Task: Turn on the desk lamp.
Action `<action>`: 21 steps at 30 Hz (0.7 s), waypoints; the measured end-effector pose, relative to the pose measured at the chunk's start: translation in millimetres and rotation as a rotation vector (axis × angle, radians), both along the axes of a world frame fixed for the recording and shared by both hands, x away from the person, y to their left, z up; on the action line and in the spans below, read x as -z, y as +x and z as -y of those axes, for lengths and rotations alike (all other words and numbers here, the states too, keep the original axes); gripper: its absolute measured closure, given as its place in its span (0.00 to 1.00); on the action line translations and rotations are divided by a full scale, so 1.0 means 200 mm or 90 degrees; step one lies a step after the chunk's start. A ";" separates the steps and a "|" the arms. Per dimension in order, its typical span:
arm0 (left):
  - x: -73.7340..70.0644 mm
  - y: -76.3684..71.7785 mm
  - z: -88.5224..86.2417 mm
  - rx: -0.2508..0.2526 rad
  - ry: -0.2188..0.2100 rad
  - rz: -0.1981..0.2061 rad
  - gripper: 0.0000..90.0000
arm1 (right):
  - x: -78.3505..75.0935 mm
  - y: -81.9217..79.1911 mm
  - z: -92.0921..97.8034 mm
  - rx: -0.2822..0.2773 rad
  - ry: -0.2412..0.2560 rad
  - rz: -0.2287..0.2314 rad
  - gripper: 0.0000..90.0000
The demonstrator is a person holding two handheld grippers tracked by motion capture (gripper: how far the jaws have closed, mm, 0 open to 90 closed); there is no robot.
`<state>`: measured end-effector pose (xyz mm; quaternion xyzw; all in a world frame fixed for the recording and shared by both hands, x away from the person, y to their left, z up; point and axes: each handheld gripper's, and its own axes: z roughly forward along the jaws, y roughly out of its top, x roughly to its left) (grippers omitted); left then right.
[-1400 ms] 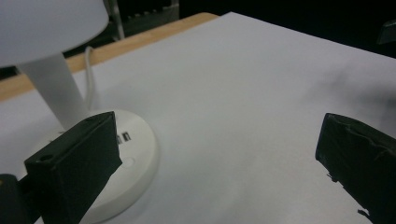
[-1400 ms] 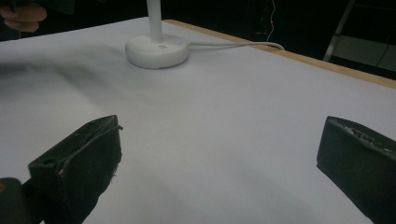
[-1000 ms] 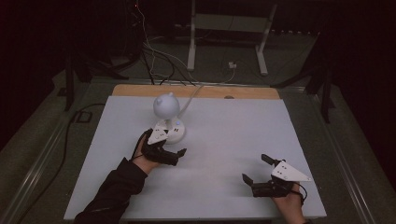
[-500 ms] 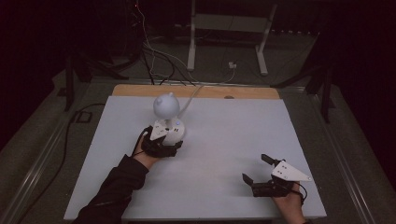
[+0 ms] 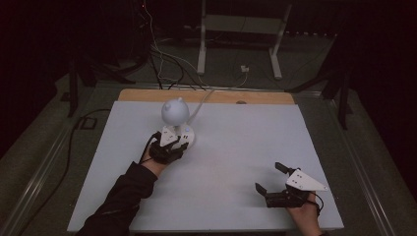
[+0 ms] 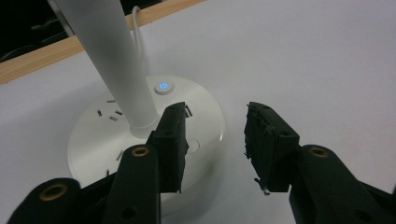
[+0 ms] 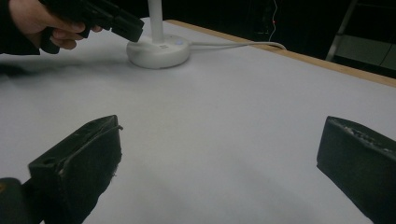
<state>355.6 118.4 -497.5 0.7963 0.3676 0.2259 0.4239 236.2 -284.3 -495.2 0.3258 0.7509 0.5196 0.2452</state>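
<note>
A small white desk lamp stands on a white worktop. The left tongs hover with jaws parted directly over the near edge of the lamp's round base, whose power button glows blue just beyond the jaws. The right tongs rest well apart from the lamp, jaws wide open and holding nothing.
</note>
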 end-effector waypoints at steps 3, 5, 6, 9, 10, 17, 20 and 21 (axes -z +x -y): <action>0.01 0.01 0.00 -0.005 0.005 0.001 0.74 | 0.00 0.00 0.00 -0.001 -0.002 0.000 0.00; 0.01 0.02 0.00 -0.010 0.006 0.000 0.77 | 0.00 0.00 0.00 -0.001 -0.001 0.000 0.00; 0.01 0.02 0.00 -0.013 0.004 -0.002 0.80 | 0.00 0.00 0.00 -0.001 0.001 -0.001 0.00; 0.02 0.03 -0.01 -0.016 0.000 -0.003 0.82 | 0.00 0.00 0.00 -0.002 -0.002 0.000 0.00; 0.02 0.04 -0.01 -0.018 -0.001 -0.002 0.84 | 0.00 0.00 0.00 -0.002 -0.001 0.000 0.00; 0.04 0.06 -0.01 -0.029 0.009 -0.004 0.94 | 0.00 0.00 0.00 -0.003 0.000 -0.001 0.00; 0.04 0.07 -0.01 -0.028 0.015 -0.004 0.97 | 0.01 0.00 0.00 -0.003 0.000 -0.005 0.00; 0.05 0.07 -0.01 -0.027 0.019 -0.006 0.99 | 0.00 0.00 0.00 -0.004 -0.001 -0.003 0.00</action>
